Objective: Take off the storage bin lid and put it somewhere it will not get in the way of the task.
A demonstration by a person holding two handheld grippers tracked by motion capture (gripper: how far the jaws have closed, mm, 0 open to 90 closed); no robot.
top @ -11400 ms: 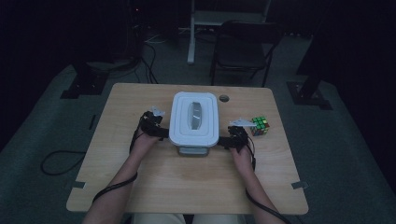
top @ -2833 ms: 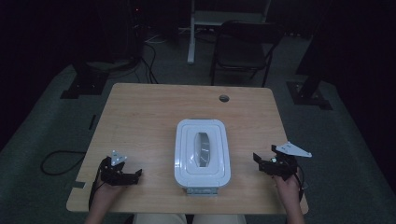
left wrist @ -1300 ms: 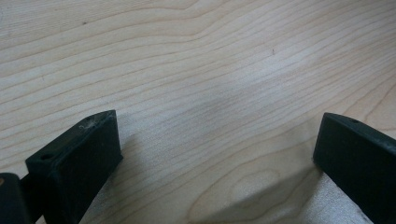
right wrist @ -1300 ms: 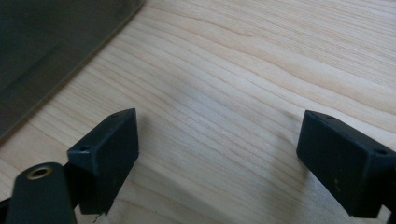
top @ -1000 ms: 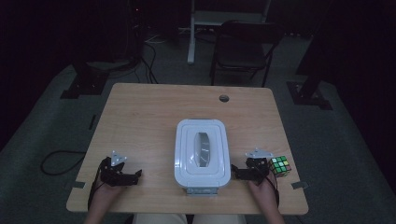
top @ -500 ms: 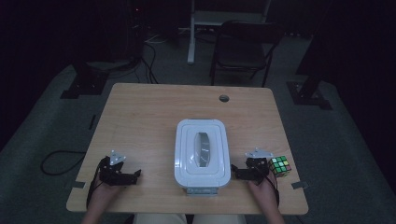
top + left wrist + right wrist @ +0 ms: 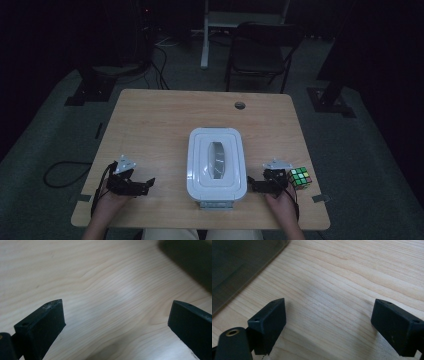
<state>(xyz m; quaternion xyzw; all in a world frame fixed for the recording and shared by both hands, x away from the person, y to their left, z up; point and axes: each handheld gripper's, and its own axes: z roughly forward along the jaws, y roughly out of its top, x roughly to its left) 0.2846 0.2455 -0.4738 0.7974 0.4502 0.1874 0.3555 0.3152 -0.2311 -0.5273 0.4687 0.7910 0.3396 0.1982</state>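
On the table (image 7: 165,125), both tools wide open, empty

Dark recording studio (black curtains (image 7: 60,35), stands (image 7: 330,95))

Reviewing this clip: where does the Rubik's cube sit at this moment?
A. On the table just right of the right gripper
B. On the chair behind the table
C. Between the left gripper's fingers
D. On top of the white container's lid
A. In the high view the Rubik's cube rests on the table beside the right gripper, whose fingers stand apart over bare wood.
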